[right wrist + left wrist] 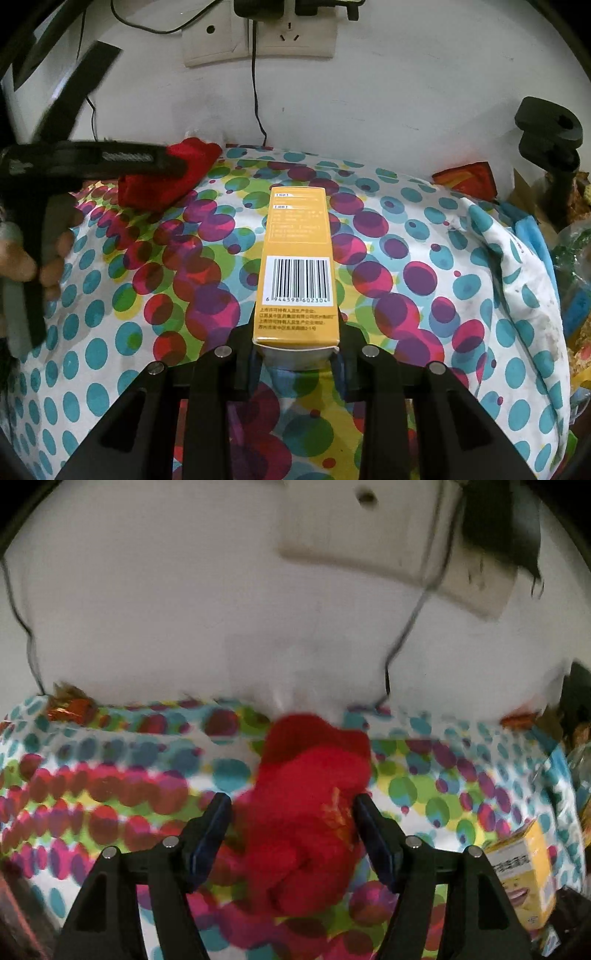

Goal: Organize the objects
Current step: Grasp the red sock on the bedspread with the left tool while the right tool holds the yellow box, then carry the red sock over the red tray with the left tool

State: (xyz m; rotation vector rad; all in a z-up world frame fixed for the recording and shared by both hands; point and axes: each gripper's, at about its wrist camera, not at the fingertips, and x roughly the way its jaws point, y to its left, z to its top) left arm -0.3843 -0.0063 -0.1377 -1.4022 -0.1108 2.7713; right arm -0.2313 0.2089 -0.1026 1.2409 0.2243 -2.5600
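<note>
- The dotted cloth (424, 258), white with teal, magenta, green and yellow spots, covers the bench under both pairs of tongs and runs back to the white wall (406, 92) ahead of them.
- A beige socket plate (236, 40) sits high on that wall, straight ahead of the right tongs, with a black cable (255, 92) hanging from it down to the cloth's far edge.
- The left tongs (291, 805) stand wide apart over the cloth. No earlier view is at hand to compare.
- A red plush toy (314, 805) lies on the cloth between the left tongs' fingers (214, 823); whether the pads touch it I cannot tell, as the picture is blurred. From the right wrist view it lies ahead and to the left of the right tongs.
- The right tongs (295, 354) are clamped on the near end of a yellow carton (297, 258), which points straight forward, barcode face up. From the left wrist view the carton is off to the right of the left tongs.
- A hand (44, 258) grips the left tool's handle, far left of the right tongs.
- A red foil packet (467, 181) lies at the cloth's far edge, ahead and to the right of the right tongs.
</note>
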